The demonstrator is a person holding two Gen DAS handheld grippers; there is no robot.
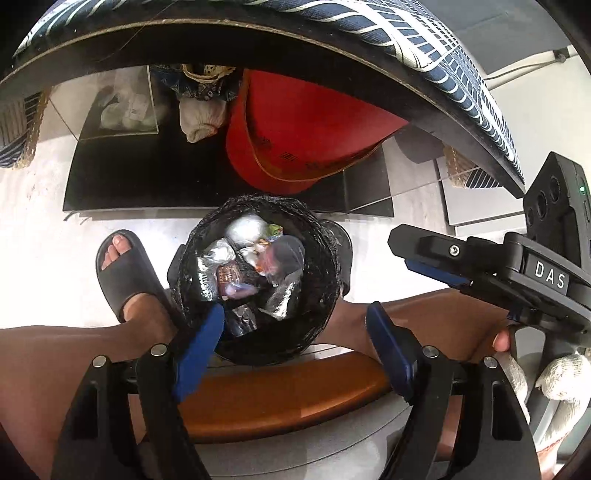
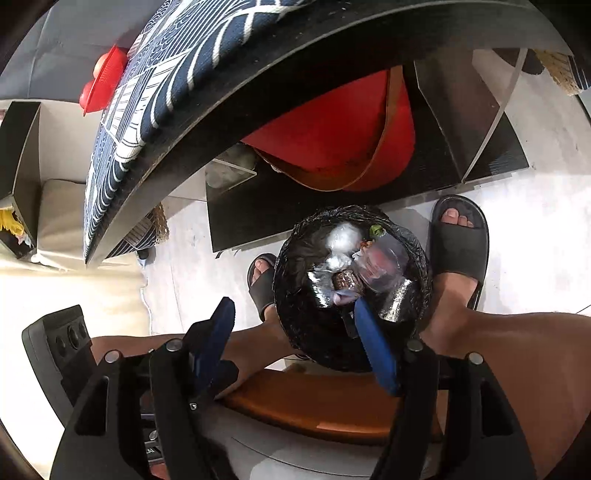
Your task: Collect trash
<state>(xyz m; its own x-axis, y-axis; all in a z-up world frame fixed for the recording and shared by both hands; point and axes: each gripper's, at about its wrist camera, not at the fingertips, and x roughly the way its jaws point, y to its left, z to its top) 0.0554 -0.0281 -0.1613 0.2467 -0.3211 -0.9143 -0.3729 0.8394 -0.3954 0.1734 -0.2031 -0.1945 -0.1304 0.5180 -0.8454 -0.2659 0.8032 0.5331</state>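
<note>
A small bin with a black liner [image 1: 325, 236] stands on the floor between a person's feet. It holds trash [image 1: 255, 254]: silver foil wrappers, crumpled white plastic, a clear bag and a brown wrapper. My left gripper [image 1: 295, 308] hangs above the bin's near rim, pointing steeply down, open, with nothing between its blue pads. My right gripper [image 1: 413, 258] reaches in from the right of that view. In the right wrist view the bin [image 2: 295, 258] and its trash [image 2: 354, 269] lie just ahead. The right gripper [image 2: 291, 310] is open and empty, and one blue finger [image 2: 373, 339] overlaps the bin's near side.
A black table edge [image 1: 258, 33] under a blue-and-white patterned cloth arches overhead. A red bag [image 1: 303, 125] sits on the dark shelf under it. Feet in black slides [image 1: 125, 273] [image 2: 461, 240] flank the bin. A brown wooden seat edge [image 1: 280, 398] lies below the grippers. A white-gloved hand [image 1: 565, 376] holds the right gripper.
</note>
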